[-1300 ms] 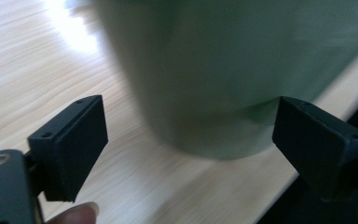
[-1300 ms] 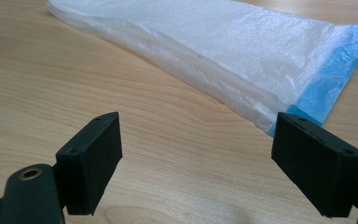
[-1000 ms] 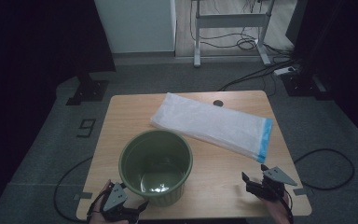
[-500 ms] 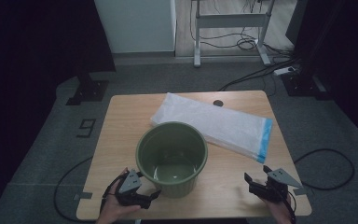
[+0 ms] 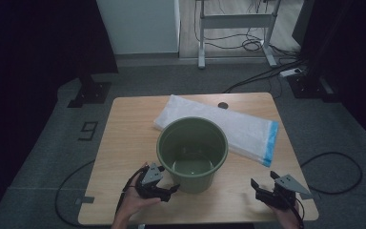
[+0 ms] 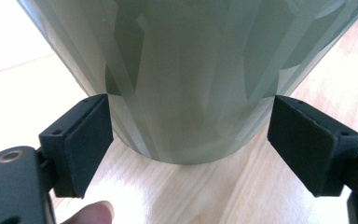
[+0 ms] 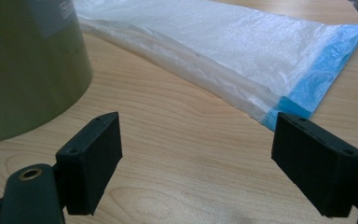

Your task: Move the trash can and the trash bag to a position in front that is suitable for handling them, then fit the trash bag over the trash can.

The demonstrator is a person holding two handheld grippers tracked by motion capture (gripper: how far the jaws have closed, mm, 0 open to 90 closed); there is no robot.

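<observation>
A green plastic bucket [image 5: 193,152] stands upright and empty in the middle of the wooden table [image 5: 124,143]. My left gripper [image 5: 169,191] is open at its near left side. In the left gripper view the bucket's lower wall [image 6: 191,70] bulges between the two wide-spread jaws, which sit right at its sides. A folded white plastic bag [image 5: 219,126] with a blue end lies behind and to the right of the bucket. My right gripper [image 5: 262,191] is open and empty near the front right edge. Its own view looks past the bucket [image 7: 23,70] to the bag [image 7: 223,51].
A small dark round disc [image 5: 223,105] lies near the table's far edge. Bare wood [image 7: 177,154] stretches between the right gripper and the bag. Cables [image 5: 333,162] trail over the grey floor around the table, and a metal desk frame [image 5: 233,21] stands beyond it.
The bucket has slid right and a little away from the front left, toward the table's middle. My left gripper has followed it. The right gripper has barely moved.
</observation>
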